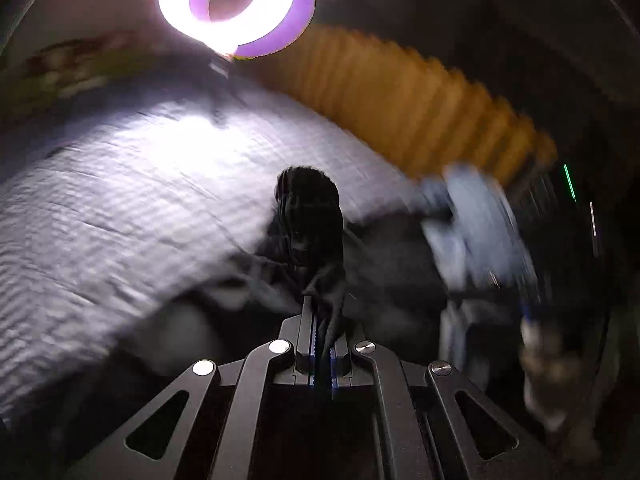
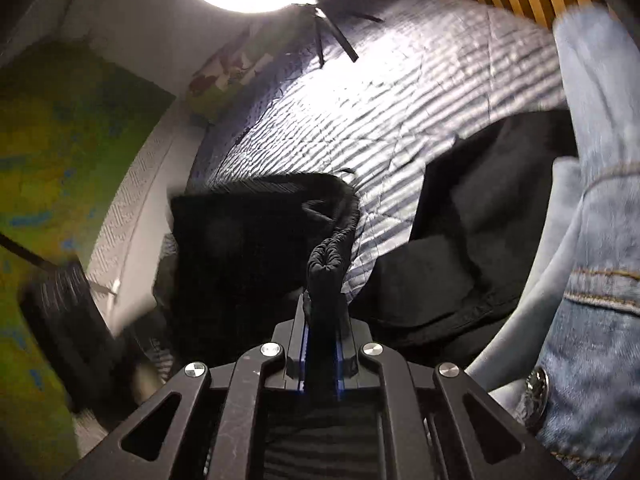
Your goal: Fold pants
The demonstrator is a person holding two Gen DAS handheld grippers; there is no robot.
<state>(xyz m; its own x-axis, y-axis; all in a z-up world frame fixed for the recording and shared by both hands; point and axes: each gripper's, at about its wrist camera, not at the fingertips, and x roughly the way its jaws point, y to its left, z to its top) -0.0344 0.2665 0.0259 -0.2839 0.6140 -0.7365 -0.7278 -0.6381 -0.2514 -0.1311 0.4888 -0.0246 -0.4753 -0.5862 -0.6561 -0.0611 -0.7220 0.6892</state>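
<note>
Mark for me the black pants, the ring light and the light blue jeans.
black pants (image 2: 326, 264), right wrist view, on the bunched elastic waistband above the fingers.
ring light (image 2: 248, 0), right wrist view, on the lower glowing rim.
light blue jeans (image 2: 600, 320), right wrist view, on the stitched denim at the right edge.

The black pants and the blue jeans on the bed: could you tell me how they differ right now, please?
The black pants are dark, plain and gripped at their gathered waistband by the right gripper; the blue jeans are pale, stitched denim that no gripper holds. The pants lie mid-view, the jeans at the right edge. Both lie over the striped quilt.
</note>
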